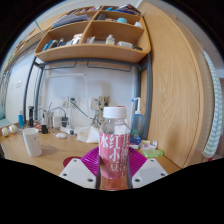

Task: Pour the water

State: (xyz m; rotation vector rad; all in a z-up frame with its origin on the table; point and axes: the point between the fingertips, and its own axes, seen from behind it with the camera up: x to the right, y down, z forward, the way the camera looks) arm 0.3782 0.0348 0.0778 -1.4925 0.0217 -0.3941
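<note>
1. Gripping is the step in hand, as I judge it: the claw (113, 172) is closing its two fingers around a clear water bottle (115, 148) with pink lettering and a white cap, and both pink pads (84, 162) are pressing against the bottle's sides, so the claw is narrowed to the bottle's width and holding it.

2. Standing upright between the fingers, the bottle is sitting just above the wooden worktop (50, 158); whether its base is touching the surface or is lifted clear is not showing.

3. Waiting off to the left, well apart from the bottle, is a white cup (32, 141), which is probably the vessel that is going to receive the water.

4. Calling for care, the next move is likely a carry toward the cup and a slow tilt over its rim; the cap is looking as though it is on, so it may be needing removal first.

5. Pointing level and forward along the worktop, the claw is facing the back wall, with a wooden shelf (90, 50) of small items hanging above and assorted clutter lying beyond the bottle.
</note>
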